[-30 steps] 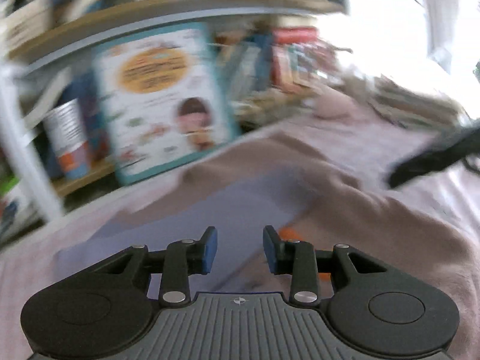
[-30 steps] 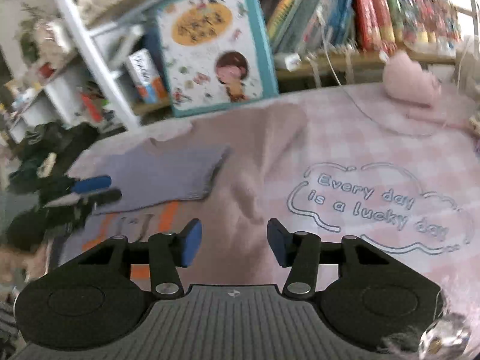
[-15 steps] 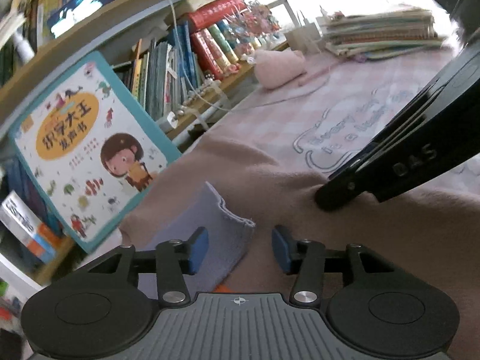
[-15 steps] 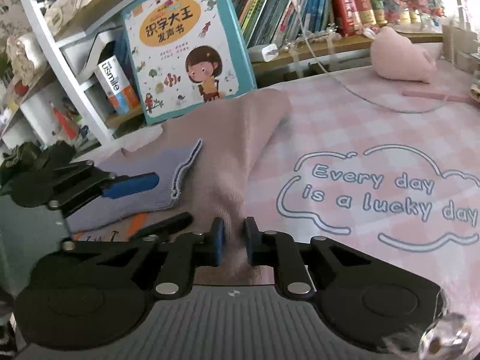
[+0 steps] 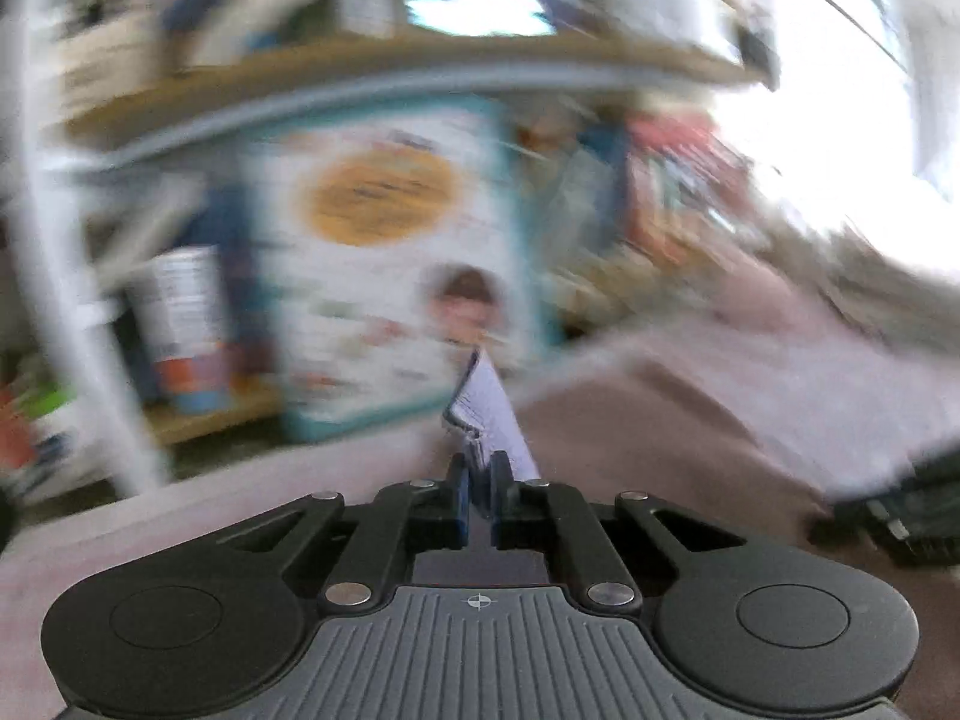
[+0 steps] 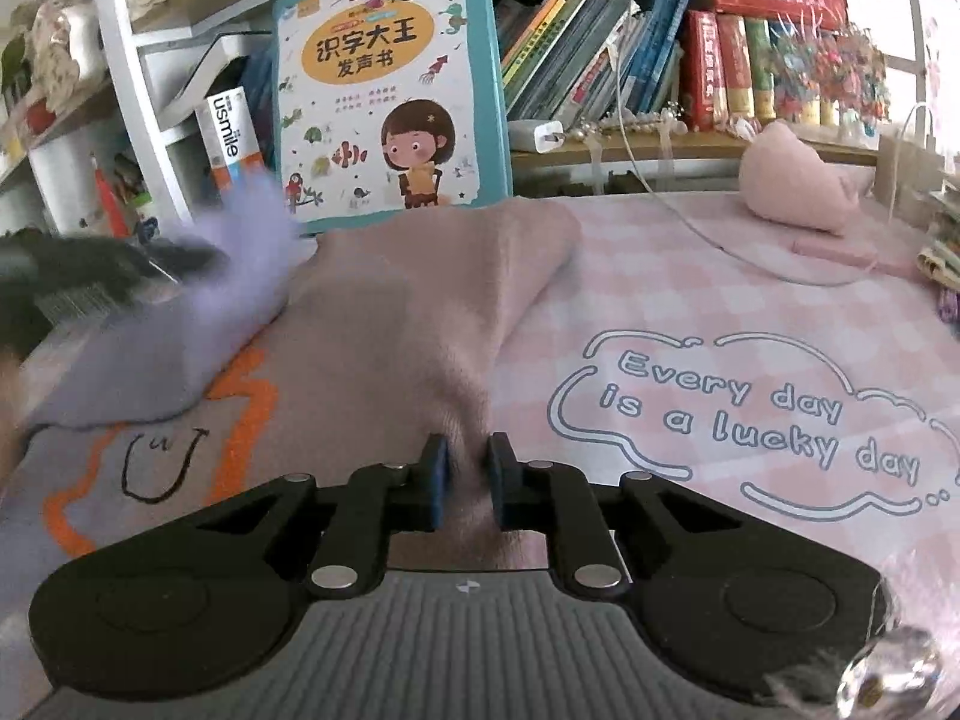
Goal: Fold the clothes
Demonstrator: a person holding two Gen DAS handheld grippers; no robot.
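Observation:
A dusty pink sweater (image 6: pixel 420 312) with a lilac sleeve (image 6: pixel 180 348) and an orange drawing lies on the pink checked table cover (image 6: pixel 690 300). My right gripper (image 6: pixel 467 468) is shut on a raised fold of the pink knit near its right edge. In the blurred left wrist view my left gripper (image 5: pixel 478 495) is shut on the lilac cuff (image 5: pixel 489 414), which sticks up between the pads. The left gripper shows as a dark blur (image 6: pixel 72 282) at the left of the right wrist view, with the sleeve lifted there.
A teal children's book (image 6: pixel 387 90) leans against the shelf behind the sweater, with a row of books (image 6: pixel 690 60) to its right. A pink plush (image 6: pixel 792 180) and a white cable (image 6: pixel 708 228) lie at the back right. Printed lettering (image 6: pixel 750 420) marks the cover.
My left gripper closed on the lilac cuff and lifted it, swinging fast. My right gripper stayed pinched on the pink fold and pulled it slightly up.

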